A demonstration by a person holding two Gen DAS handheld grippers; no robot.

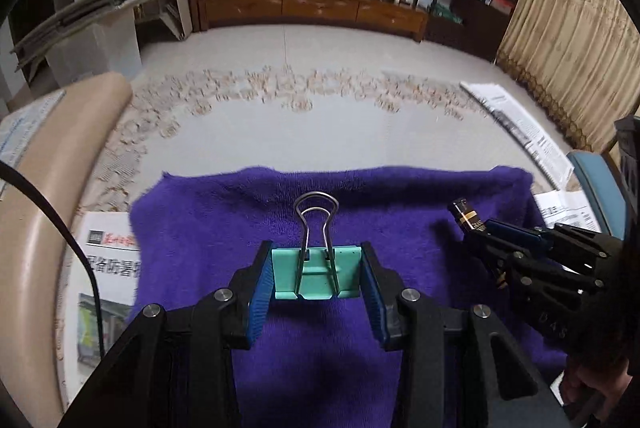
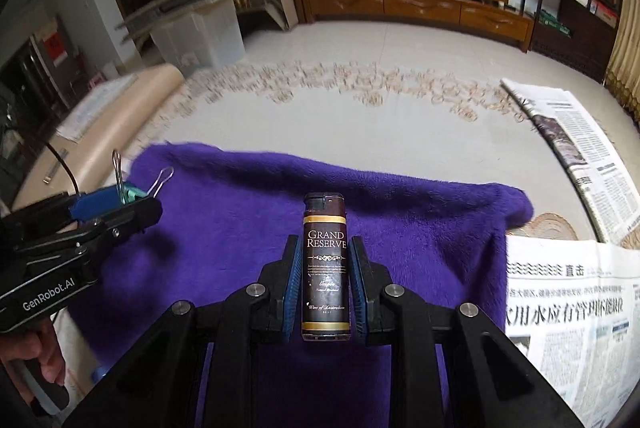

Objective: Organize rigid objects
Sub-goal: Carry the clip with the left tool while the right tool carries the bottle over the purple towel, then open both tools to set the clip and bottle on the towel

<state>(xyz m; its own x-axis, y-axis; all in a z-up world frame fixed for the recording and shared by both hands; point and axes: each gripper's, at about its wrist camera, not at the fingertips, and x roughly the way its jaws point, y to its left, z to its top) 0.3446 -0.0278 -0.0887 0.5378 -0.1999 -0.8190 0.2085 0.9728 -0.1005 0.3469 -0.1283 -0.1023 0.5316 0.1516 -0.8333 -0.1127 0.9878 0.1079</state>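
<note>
**Here, both grippers carry their loads over the purple cloth**

Here we hold two things at once. Our left gripper (image 1: pixel 316 278) is clamped on a green clip (image 1: pixel 316 276); the blue pads press its two short ends. Our right gripper (image 2: pixel 325 280) is clamped on a dark lighter (image 2: pixel 325 264) with a "Grand Reserve" label, pads on its two narrow sides.

The relation that matters is each thing to the cloth (image 1: pixel 400 203) beneath it. In both wrist views the cloth fills the lower half of the picture, from about 9 o'clock round to 3 o'clock, so each load hangs above purple pile, not above the newspaper (image 2: pixel 568 308) at 3 o'clock of the right view. We cannot tell whether either load touches the cloth; we judge both are clear of it.

The clip's long axis runs across the left jaws, from 9 to 3 o'clock, and its wire handles point to 12, away from us. The lighter's long axis runs along the right fingers, from 6 to 12 o'clock, its black cap pointing to 12.

From the left view, the right gripper sits at 3 o'clock, near but apart. From the right view, the left gripper is at 9 o'clock. Neither hand is plainly nearer the cloth.

We judge that the next move is a set-down, each hand on its own side.
</note>
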